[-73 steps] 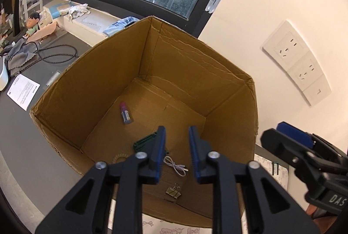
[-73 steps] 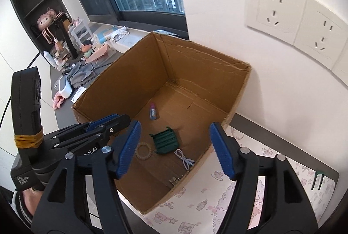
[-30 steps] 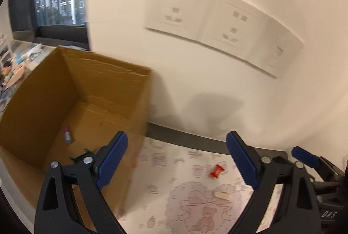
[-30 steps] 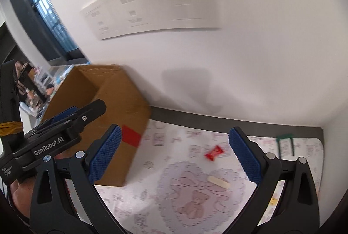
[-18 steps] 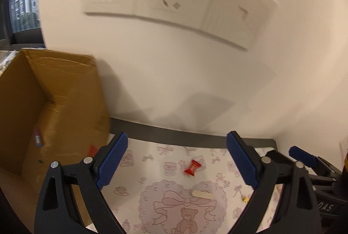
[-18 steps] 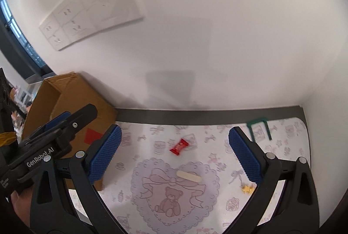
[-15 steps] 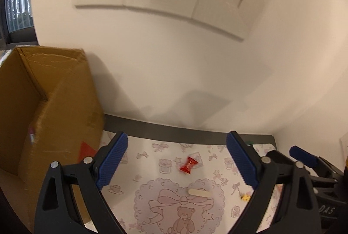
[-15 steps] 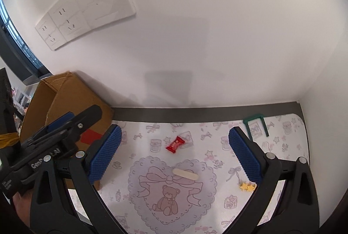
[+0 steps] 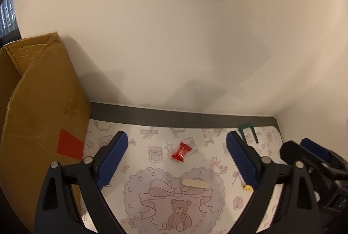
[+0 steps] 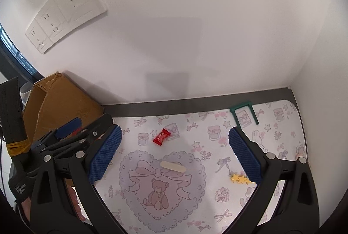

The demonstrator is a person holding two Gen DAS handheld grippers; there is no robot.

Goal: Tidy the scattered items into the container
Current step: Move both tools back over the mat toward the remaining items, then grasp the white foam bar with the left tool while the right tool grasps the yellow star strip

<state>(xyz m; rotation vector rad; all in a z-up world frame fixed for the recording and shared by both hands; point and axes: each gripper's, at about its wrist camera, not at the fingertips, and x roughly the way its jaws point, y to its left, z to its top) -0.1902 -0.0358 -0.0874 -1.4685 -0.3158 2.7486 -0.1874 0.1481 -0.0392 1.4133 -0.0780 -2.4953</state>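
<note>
A patterned mat (image 10: 282, 138) is spread on the bench (image 10: 195, 104), which is set against a wall (image 10: 195, 27). A cardboard box (image 9: 41, 125) is placed at the left end of the mat, against the wall. A wrapped candy (image 10: 161, 136) is laid near the middle of the mat, and a flat stick (image 10: 173, 166) is found just in front of it, on the printed heart. A star clip (image 10: 239, 178) is seen to the right of the stick, well apart from it. A U-shaped clip (image 10: 244, 112) is positioned at the far right, near the wall. Wall sockets (image 10: 65, 14) are mounted above the box.
</note>
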